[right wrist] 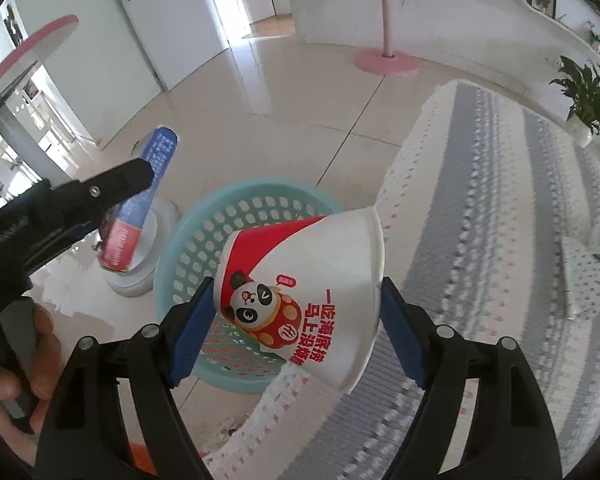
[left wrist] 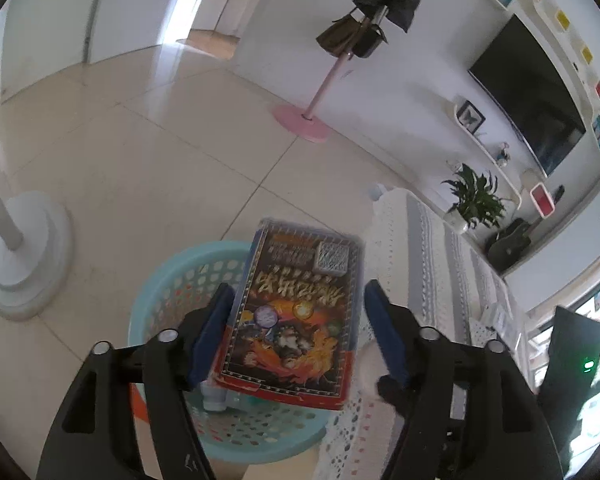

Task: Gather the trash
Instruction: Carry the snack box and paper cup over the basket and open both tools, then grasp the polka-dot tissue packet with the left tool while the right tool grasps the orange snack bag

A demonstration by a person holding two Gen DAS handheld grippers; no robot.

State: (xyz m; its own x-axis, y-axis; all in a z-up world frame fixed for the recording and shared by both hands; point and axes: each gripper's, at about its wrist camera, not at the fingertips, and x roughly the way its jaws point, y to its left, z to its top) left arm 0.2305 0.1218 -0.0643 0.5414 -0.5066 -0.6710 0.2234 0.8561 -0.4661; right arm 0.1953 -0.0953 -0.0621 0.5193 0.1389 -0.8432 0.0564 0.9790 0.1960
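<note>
Left wrist view is showing your left gripper (left wrist: 296, 332) with its fingers (left wrist: 214, 332) spread wide around the printed box (left wrist: 296, 320); the left pad is touching it, the right pad standing apart. The teal basket (left wrist: 172, 280) is lying just beyond and below. Your right gripper (right wrist: 296, 332) is clamping the paper cup (right wrist: 300, 300) between its fingers, over the basket's rim.

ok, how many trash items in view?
3: box between the left gripper's fingers, over the basket; cup held in the right gripper; what looks like a small bottle in the basket. More may be hidden under the box.
</note>
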